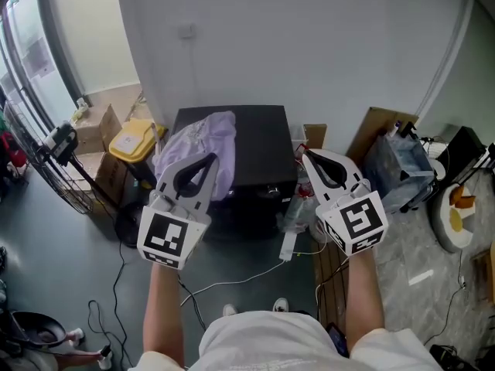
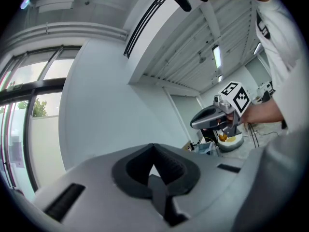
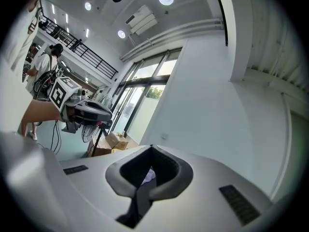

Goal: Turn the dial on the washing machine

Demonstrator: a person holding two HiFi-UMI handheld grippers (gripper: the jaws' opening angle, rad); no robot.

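Cloth (image 1: 203, 149) on unit (image 1: 263, 149), L side

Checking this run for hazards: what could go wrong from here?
1. A cloth lies over the top of the black machine; no dial shows, so it may hide the dial or snag a jaw.
2. A power strip and cable lie on the floor before it, near the feet: a trip risk.
3. The left gripper and right gripper are shut and empty; they must open before taking a dial.
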